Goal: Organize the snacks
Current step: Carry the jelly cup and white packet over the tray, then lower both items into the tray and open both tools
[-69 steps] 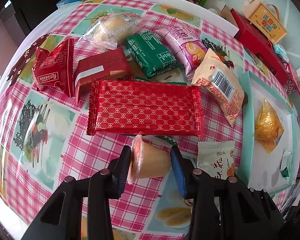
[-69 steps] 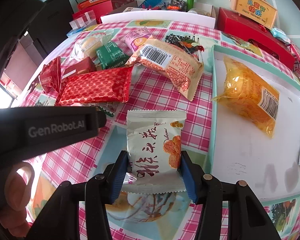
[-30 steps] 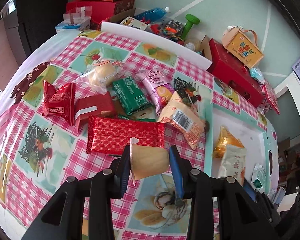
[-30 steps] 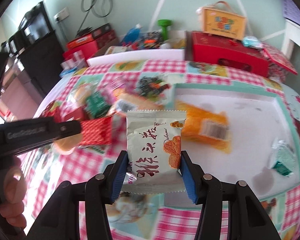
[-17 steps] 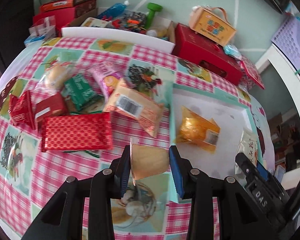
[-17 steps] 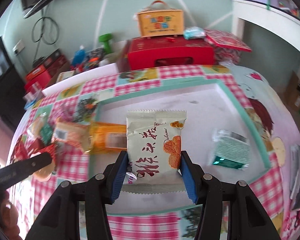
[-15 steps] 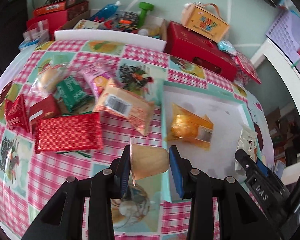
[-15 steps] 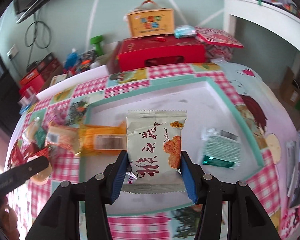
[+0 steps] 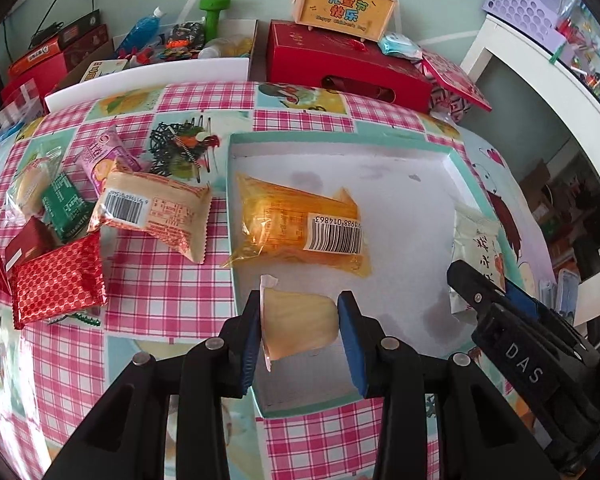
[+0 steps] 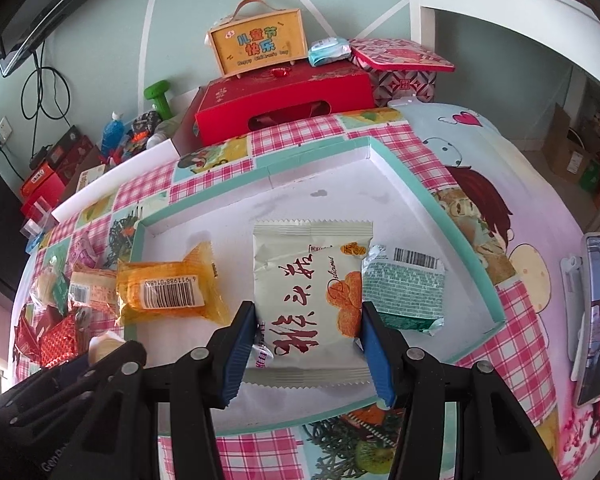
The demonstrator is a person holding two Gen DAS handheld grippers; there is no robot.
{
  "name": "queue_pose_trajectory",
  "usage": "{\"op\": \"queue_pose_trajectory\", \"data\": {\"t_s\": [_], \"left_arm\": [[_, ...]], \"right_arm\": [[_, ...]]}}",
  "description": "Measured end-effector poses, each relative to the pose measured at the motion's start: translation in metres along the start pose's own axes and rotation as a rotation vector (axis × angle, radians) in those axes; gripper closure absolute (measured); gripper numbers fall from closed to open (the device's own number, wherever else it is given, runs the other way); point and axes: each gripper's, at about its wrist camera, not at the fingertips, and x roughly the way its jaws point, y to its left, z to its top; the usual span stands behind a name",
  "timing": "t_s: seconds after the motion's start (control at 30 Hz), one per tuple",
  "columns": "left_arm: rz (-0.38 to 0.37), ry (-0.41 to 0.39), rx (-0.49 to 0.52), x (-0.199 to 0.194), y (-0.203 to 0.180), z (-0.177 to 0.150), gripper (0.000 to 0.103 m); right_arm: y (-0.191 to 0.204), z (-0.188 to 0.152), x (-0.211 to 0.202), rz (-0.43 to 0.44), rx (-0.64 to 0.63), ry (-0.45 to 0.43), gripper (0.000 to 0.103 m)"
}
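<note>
Left hand-held gripper (image 9: 300, 322): you squeeze a yellow jelly cup (image 9: 298, 326) over the near edge of the white tray (image 9: 416, 184)
Right hand-held gripper (image 10: 308, 344): you grip a white cookie pack (image 10: 310, 296) above the tray's middle
In the tray: an orange packet (image 9: 300, 226) and a green packet (image 10: 404, 290) lie flat
On the bench (image 9: 160, 276): more snacks wait left of the tray, like the red checked pack (image 9: 56, 282) and the tan barcode pack (image 9: 152, 210)
</note>
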Motion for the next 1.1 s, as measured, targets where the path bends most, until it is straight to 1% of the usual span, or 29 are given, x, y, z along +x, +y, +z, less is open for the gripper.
{"op": "queue_pose_trajectory", "data": {"t_s": [0.33, 0.63, 0.8, 0.97, 1.1], "left_arm": [[0.001, -0.005, 0.027, 0.011, -0.005, 0.001, 0.064], [0.005, 0.02, 0.038, 0.02, -0.005, -0.001, 0.064], [0.012, 0.018, 0.041, 0.021, -0.004, -0.002, 0.064], [0.02, 0.016, 0.035, 0.021, -0.002, -0.001, 0.053], [0.026, 0.02, 0.028, 0.02, 0.0, 0.0, 0.049]], "right_arm": [[0.006, -0.001, 0.009, -0.002, -0.022, 0.027, 0.048], [0.006, -0.001, 0.012, -0.001, -0.024, 0.035, 0.048], [0.007, -0.002, 0.017, -0.004, -0.025, 0.051, 0.048], [0.007, -0.002, 0.018, -0.022, -0.027, 0.055, 0.048], [0.007, -0.002, 0.018, -0.022, -0.027, 0.058, 0.048]]}}
